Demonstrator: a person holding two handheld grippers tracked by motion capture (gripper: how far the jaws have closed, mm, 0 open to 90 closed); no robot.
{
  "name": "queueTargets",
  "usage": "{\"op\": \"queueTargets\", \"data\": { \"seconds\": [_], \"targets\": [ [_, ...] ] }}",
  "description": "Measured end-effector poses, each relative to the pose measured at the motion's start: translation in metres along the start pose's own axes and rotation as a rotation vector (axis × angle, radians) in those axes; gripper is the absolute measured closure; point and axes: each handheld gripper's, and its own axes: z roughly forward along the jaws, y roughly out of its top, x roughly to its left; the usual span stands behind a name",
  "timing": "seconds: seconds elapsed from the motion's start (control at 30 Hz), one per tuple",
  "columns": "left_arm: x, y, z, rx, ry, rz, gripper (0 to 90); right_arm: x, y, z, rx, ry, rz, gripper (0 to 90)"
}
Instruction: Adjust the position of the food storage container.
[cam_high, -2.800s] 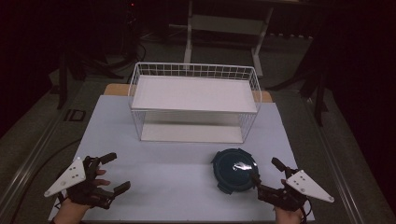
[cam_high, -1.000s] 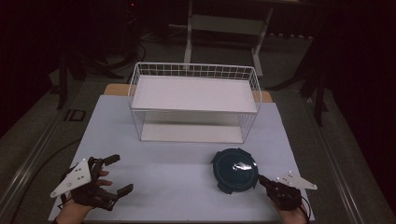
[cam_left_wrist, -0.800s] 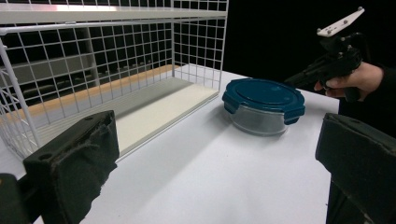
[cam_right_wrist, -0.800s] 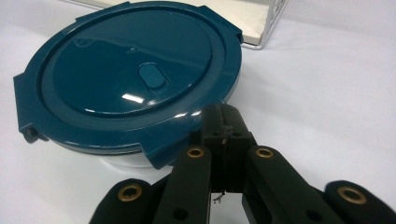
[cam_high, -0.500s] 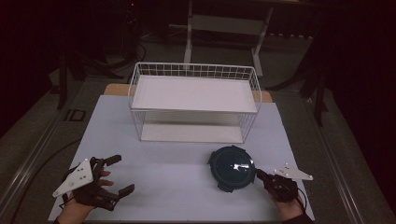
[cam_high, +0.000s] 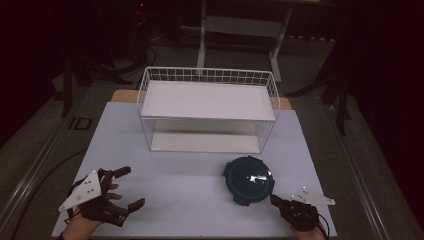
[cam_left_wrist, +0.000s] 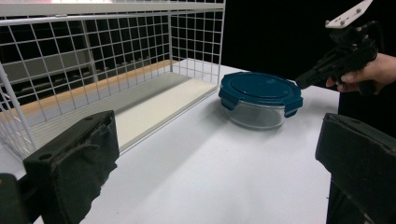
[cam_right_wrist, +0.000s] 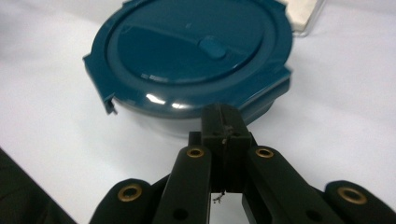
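A round glass container with a dark teal clip lid (cam_high: 248, 179) sits on the white table, right of centre, in front of the wire basket. My right gripper (cam_high: 274, 199) is shut with nothing between its jaws. Its tip lies at the container's near right rim; contact cannot be told. In the right gripper view the closed tips (cam_right_wrist: 223, 119) sit just before the lid (cam_right_wrist: 187, 51). My left gripper (cam_high: 131, 187) rests open near the front left, far from the container (cam_left_wrist: 259, 91). Its two pads (cam_left_wrist: 74, 154) stand wide apart.
A white wire basket (cam_high: 207, 100) holding a flat white shelf stands at the back middle of the table (cam_high: 190, 195), its mesh wall (cam_left_wrist: 93, 60) close on the left gripper's left. The right gripper (cam_left_wrist: 306, 79) and its hand appear beyond the container. Dark floor surrounds the table.
The right gripper has gone from open to shut and slid in to the container's near right rim. The left gripper has sunk a little toward the front edge and stays open.
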Motion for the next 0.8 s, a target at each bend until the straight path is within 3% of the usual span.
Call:
{"op": "queueTargets", "data": {
  "seconds": [0.33,0.6,0.8],
  "targets": [
    [0.0,0.0,0.0,-0.001,-0.001,-0.001,0.0,-0.003,0.0,0.007,0.018,-0.015,0.002,90.0],
    [0.0,-0.001,0.0,-0.001,0.0,-0.004,0.0,-0.023,0.007,0.014,0.011,-0.03,0.033,90.0],
    [0.0,0.0,0.001,0.0,0.0,-0.003,0.0,-0.031,0.011,0.017,0.012,-0.04,0.03,90.0]
  ]
}}
